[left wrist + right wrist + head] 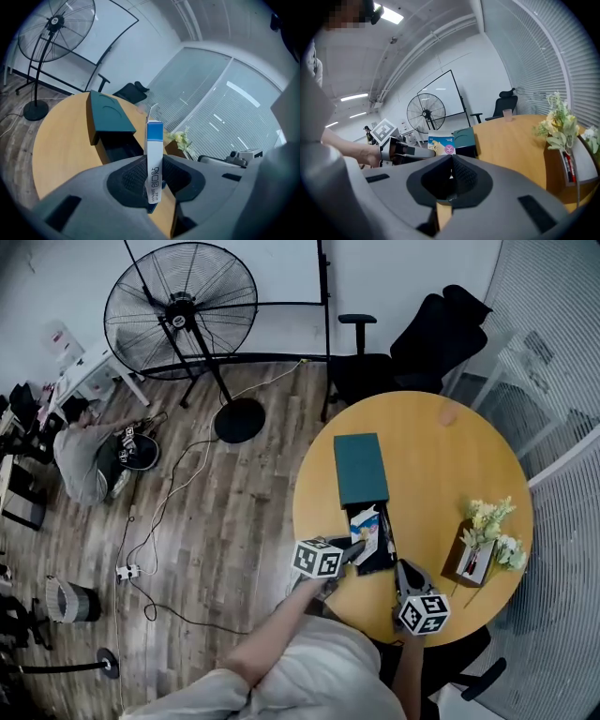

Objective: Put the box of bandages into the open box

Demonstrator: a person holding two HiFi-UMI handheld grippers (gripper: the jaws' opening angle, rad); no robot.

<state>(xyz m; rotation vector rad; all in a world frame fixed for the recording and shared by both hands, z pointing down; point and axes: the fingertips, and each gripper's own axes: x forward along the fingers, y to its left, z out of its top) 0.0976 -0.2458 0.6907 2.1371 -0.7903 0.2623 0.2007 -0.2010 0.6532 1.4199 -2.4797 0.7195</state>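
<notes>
Clamping the box of bandages (154, 157) upright, the left hand-held gripper (356, 551) hovers at the open box (360, 470); lowering and release remain. The right hand-held gripper (451, 177) is closed, empty.

The right tongs (451, 174) are closed on themselves with nothing between them — the wooden tabletop (511, 140) stretches beyond. At left, the left tongs (427, 151) pinch a bandage box (442, 145) held upright, just beside a dark green box (465, 137). A fan (425, 112) stands behind — flowers (558, 123) are at the right.
</notes>
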